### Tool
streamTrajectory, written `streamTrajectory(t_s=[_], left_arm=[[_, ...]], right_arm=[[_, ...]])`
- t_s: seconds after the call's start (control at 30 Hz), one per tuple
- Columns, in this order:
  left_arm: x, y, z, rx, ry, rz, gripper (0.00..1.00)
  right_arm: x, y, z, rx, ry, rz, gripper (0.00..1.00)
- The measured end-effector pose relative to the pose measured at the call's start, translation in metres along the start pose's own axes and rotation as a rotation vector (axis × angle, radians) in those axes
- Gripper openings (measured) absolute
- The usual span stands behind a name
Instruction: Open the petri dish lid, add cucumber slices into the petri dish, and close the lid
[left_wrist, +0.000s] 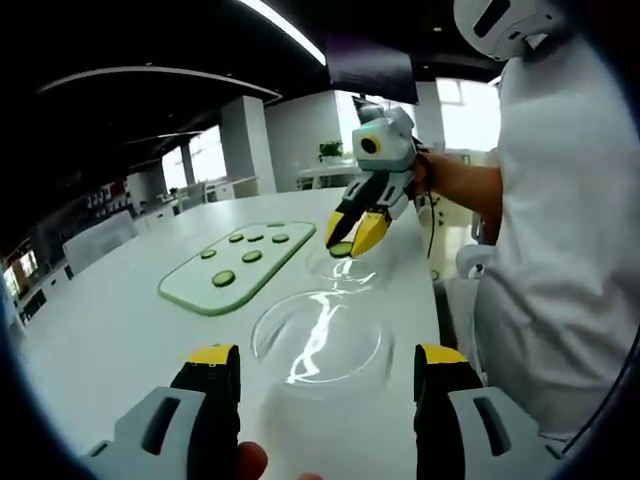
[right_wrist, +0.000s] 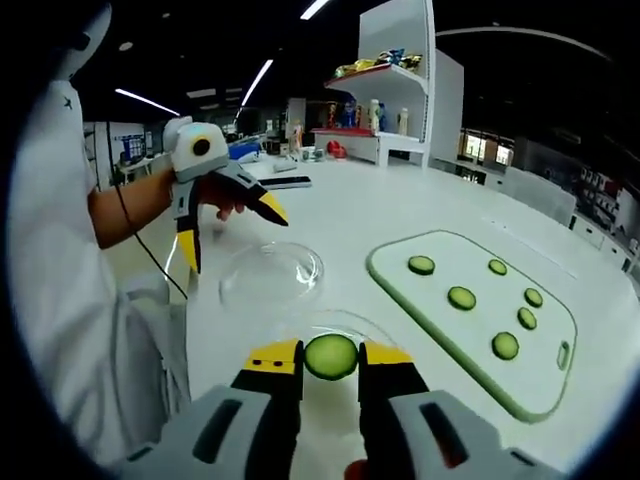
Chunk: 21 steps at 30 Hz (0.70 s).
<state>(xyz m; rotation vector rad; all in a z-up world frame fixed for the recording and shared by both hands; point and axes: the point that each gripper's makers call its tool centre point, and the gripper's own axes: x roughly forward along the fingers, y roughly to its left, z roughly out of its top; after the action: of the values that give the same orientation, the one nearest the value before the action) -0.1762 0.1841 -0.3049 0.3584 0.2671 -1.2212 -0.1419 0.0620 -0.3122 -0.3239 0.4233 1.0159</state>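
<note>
Pinching a thin green cucumber slice (right_wrist: 331, 356) edge-on, my right gripper (right_wrist: 331, 360) hovers directly over the clear petri dish (right_wrist: 345, 322), so I judge the drop goes straight down. My left gripper (left_wrist: 327, 372) stands spread and empty beside the glossy domed lid (left_wrist: 320, 340); farther off, six slices lie on the pale, green-rimmed cutting board (right_wrist: 545, 385)
</note>
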Motion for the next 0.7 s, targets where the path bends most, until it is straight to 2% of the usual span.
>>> streamTrajectory(t_s=[0.7], left_arm=[[0.0017,-0.0002,-0.0053,-0.009,0.010,-0.002,0.69]], right_arm=[[0.0050,-0.0003,-0.0068,0.005,0.005,-0.002,0.22]])
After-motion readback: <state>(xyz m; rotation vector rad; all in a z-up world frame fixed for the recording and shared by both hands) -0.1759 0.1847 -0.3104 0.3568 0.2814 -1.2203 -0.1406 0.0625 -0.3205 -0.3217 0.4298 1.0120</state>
